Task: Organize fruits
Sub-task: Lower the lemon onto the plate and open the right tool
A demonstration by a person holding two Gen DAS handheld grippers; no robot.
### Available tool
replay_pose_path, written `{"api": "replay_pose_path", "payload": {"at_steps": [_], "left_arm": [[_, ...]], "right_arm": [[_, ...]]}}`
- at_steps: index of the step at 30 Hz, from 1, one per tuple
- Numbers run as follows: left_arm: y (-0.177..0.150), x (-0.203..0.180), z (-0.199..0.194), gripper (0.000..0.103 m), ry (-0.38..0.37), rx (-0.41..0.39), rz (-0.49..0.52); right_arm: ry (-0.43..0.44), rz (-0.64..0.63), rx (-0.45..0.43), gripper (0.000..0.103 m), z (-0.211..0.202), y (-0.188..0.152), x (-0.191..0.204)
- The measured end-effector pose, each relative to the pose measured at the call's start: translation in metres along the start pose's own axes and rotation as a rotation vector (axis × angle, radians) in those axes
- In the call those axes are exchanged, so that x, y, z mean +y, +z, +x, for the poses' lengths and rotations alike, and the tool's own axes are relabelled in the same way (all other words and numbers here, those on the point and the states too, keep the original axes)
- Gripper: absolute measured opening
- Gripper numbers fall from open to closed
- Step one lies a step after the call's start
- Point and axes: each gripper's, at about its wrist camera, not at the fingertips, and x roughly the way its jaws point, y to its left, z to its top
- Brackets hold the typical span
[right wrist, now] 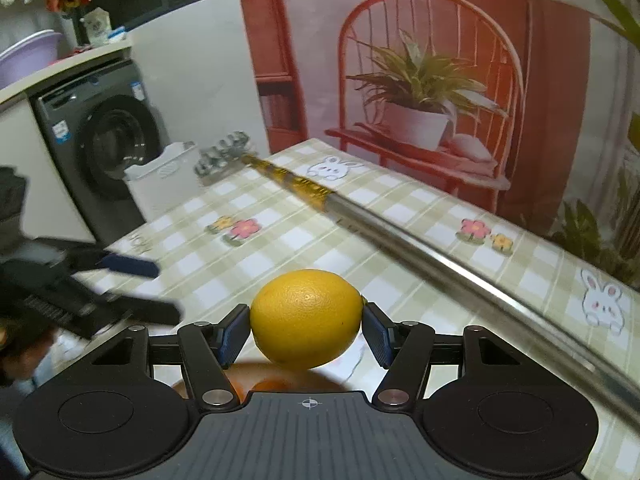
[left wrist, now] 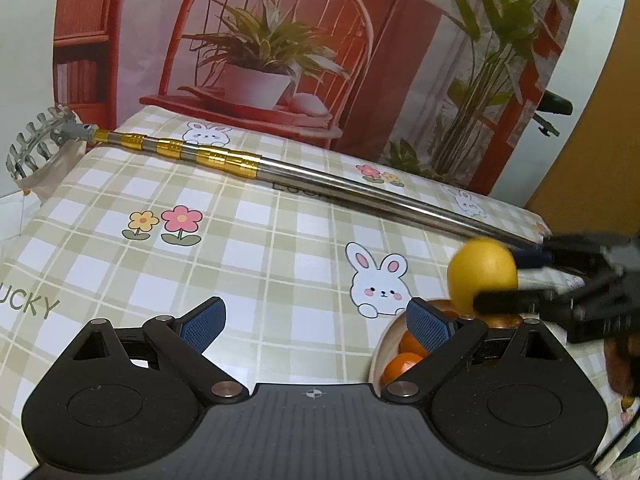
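The right gripper (right wrist: 306,330) is pinching one yellow lemon (right wrist: 306,318) between its blue fingers (right wrist: 231,334), one pad on each end of the fruit. The lemon hangs in the air just above the bowl (left wrist: 382,350), a little over its rim. The left gripper (left wrist: 316,320) sits beside the bowl with its fingers spread wide and nothing between them.

What could go wrong? The lemon is round and smooth, and the pads only touch its two ends. If the hand jerks or the grip goes soft, I think the lemon could pop out. Then it might bounce off the bowl's rim and roll away across the tabletop (left wrist: 248,248). The long metal pole (left wrist: 360,188) lies on the tabletop behind the bowl, so a swing that way could knock it. The two grippers are also close together by the bowl, so they could bump.

Counting:
- one lemon, held
- two oranges (left wrist: 402,364) seen inside the bowl; more may be hidden
- one bowl
- one pole with a toothed metal head (left wrist: 36,144) at its far end, away from the bowl
- two grippers
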Motion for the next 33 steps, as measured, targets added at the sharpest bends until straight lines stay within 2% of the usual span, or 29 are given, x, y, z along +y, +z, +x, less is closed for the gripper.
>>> {"api": "replay_pose_path", "payload": {"at_steps": [10,24,33], "left_arm": [[-0.004,0.000,-0.003,0.098,-0.005,0.010,0.006],[-0.004,0.000,0.001,0.098,-0.006,0.020,0.006],[-0.005,-0.001,0.001,0.098,-0.006,0.019,0.008]], "right_arm": [[-0.017,-0.008,0.074,0.057,0.000,-0.034,0.023],[-0.060,-0.049,0.155,0.057,0.009,-0.032,0.029],[-0.057,-0.047,0.156,0.058,0.012,-0.033,0.028]]}}
